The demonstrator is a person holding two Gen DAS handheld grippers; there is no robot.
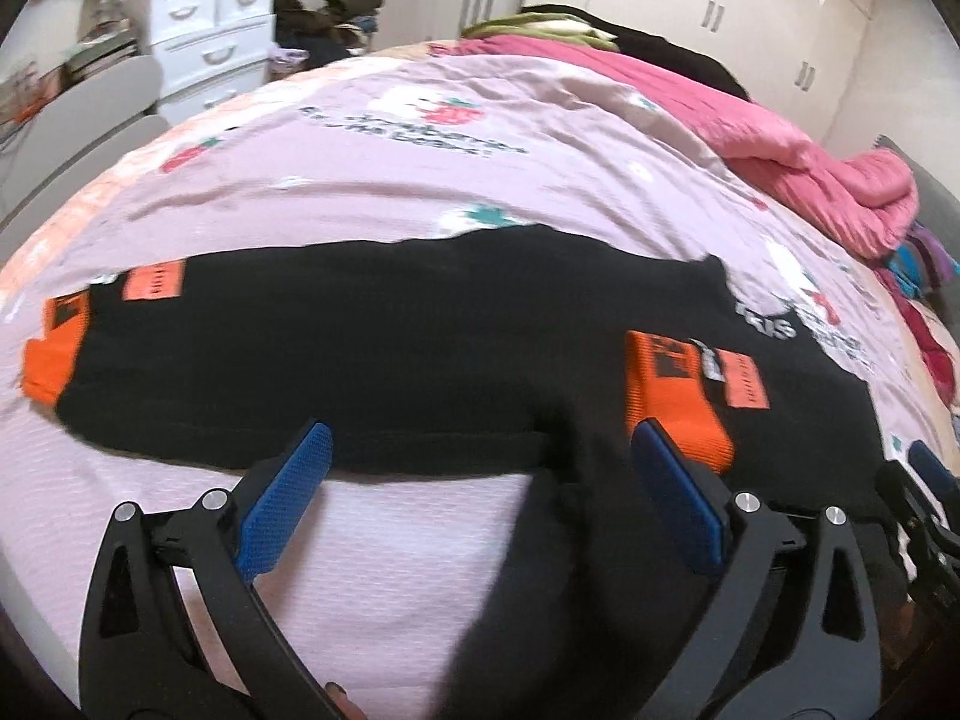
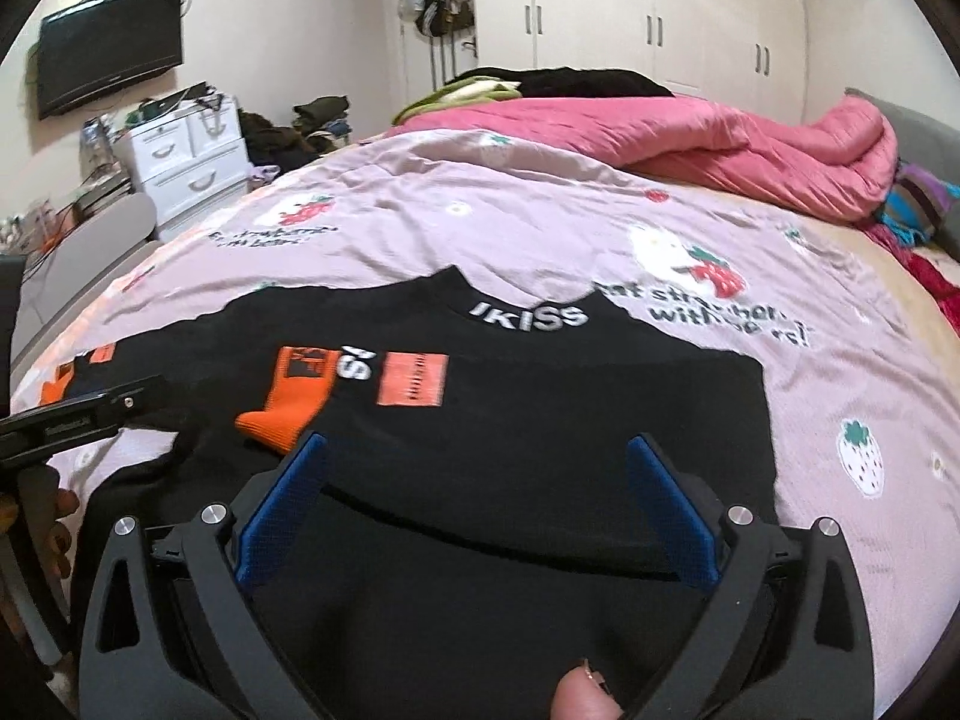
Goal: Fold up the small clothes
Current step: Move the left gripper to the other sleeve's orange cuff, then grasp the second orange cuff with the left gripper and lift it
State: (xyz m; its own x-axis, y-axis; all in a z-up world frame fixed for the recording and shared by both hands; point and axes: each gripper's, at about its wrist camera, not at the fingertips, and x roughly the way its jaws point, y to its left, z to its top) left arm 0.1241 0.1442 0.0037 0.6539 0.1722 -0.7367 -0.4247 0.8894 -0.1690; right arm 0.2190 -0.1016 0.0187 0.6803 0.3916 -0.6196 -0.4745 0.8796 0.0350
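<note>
Black top (image 2: pixel 510 420) with orange cuffs (image 1: pixel 672 396) flat on bed (image 1: pixel 420 192) ahead of my claws; left claw (image 1: pixel 480 480) and right claw (image 2: pixel 480 480) both spread wide, gripping nothing.

The bed (image 2: pixel 540 222) had a lilac cover with strawberry prints, and a pink quilt (image 2: pixel 750 144) was bunched at its far side. White wardrobes (image 2: pixel 660 12) filled the back wall. A television (image 2: pixel 108 39) hung above a white drawer unit (image 2: pixel 186 156).
</note>
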